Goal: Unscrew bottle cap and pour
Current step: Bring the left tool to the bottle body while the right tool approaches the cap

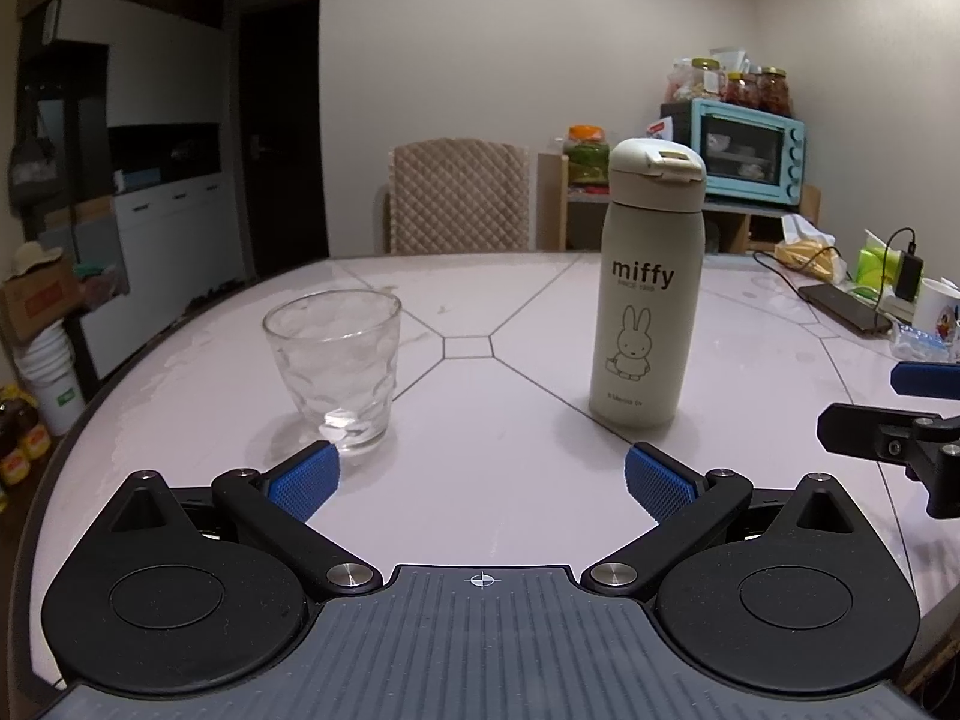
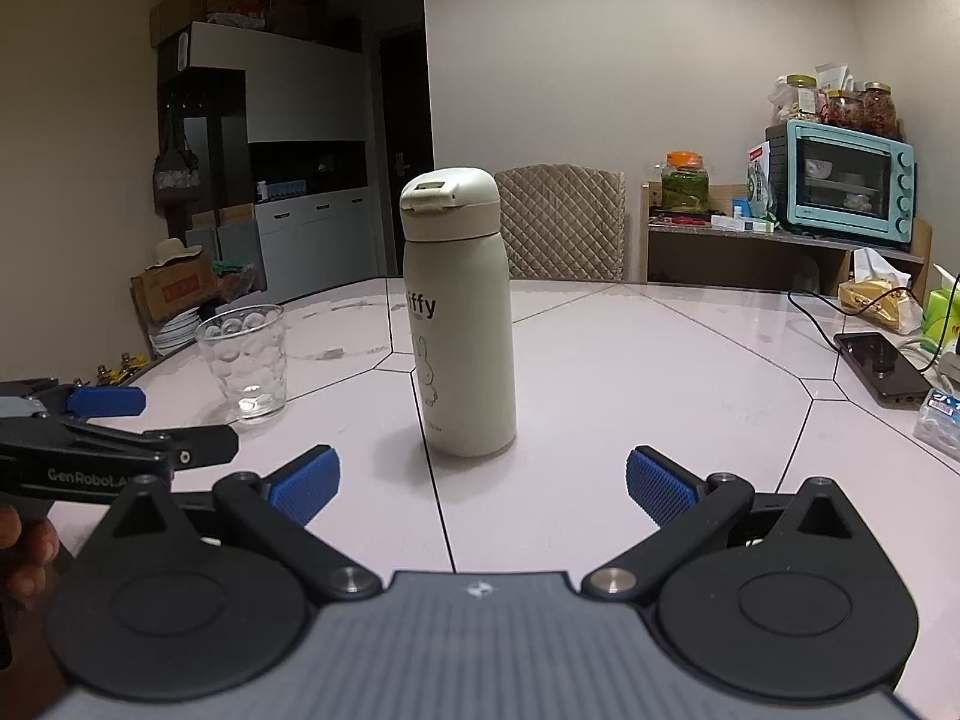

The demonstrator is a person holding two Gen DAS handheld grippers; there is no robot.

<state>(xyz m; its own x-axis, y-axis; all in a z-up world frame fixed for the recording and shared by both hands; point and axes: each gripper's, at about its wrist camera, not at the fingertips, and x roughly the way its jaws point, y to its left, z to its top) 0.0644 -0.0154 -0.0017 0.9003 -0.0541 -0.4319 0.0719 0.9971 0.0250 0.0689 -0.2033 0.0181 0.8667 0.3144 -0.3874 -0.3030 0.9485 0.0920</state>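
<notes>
Table (image 1: 540, 510): pale top with dark seam lines, everything sits on it.
Chair (image 1: 459, 195): quilted back, behind the far edge of the table.
Oven (image 1: 753, 162): teal, on a shelf at back right, jars on top.
My left gripper (image 1: 483, 477): blue pads spread wide, nothing between them, touching nothing, low over the near table edge.
My right gripper (image 2: 483, 480): pads also spread wide, empty, pointed at the bottle, not touching it.
Bottle (image 1: 648, 294): cream, "miffy" print, upright, ahead and right of my left gripper, straight ahead of my right one.
Cap (image 1: 657, 171): on the bottle, flip lid down.
Glass (image 1: 333, 369): clear, dimpled, looks empty, upright, left of bottle, well apart; just beyond my left gripper's left pad.
Phone (image 2: 879, 363): dark, far right, cable attached.
In the way: nothing between either gripper and the bottle.
</notes>
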